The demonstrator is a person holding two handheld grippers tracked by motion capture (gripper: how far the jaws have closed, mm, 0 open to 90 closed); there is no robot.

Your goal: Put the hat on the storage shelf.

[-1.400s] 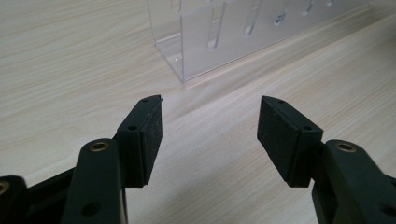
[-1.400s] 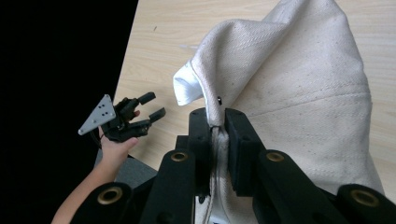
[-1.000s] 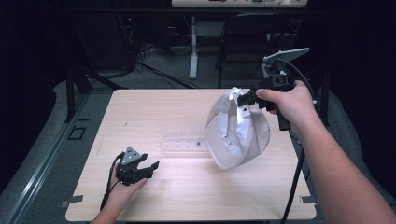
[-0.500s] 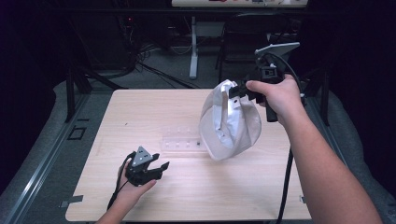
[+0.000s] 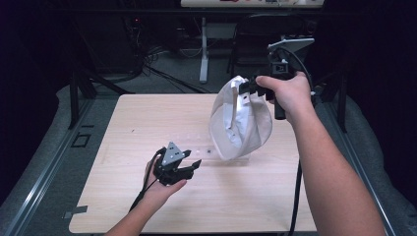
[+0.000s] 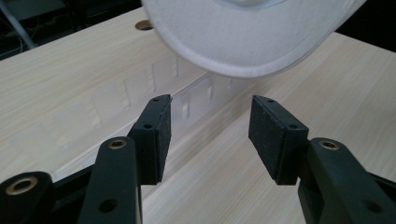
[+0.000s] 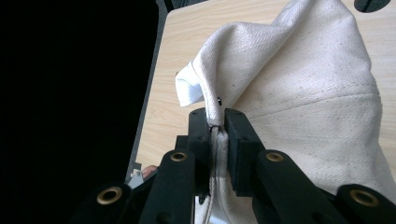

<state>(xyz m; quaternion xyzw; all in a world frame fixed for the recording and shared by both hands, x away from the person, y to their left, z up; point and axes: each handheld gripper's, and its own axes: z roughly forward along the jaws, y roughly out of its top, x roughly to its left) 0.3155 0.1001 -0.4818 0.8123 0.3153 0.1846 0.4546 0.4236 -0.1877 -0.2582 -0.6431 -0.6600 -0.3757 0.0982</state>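
A white fabric cap (image 5: pixel 241 123) hangs above the right half of the wooden table (image 5: pixel 147 118). My right gripper (image 5: pixel 244 88) is shut on its rim seam, and the right gripper view shows that seam pinched between the pads (image 7: pixel 215 122) with the cap's cloth (image 7: pixel 303 93) spreading beyond. My left gripper (image 5: pixel 194 164) hovers low over the table's middle, pointing at the cap. Its jaws have just been closing a little and stand open with nothing between them (image 6: pixel 210 126). The cap's rounded edge (image 6: pixel 243 37) hangs just ahead of them.
A clear plastic slotted rack (image 5: pixel 216 152) lies flat on the table under the cap, and it runs ahead of the left jaws (image 6: pixel 140 93). Dark floor, cables and a table leg (image 5: pixel 203 54) lie beyond the far edge.
The left gripper has risen and moved right toward the cap, with its jaws a little narrower. The right hand has shifted the cap slightly up and left.
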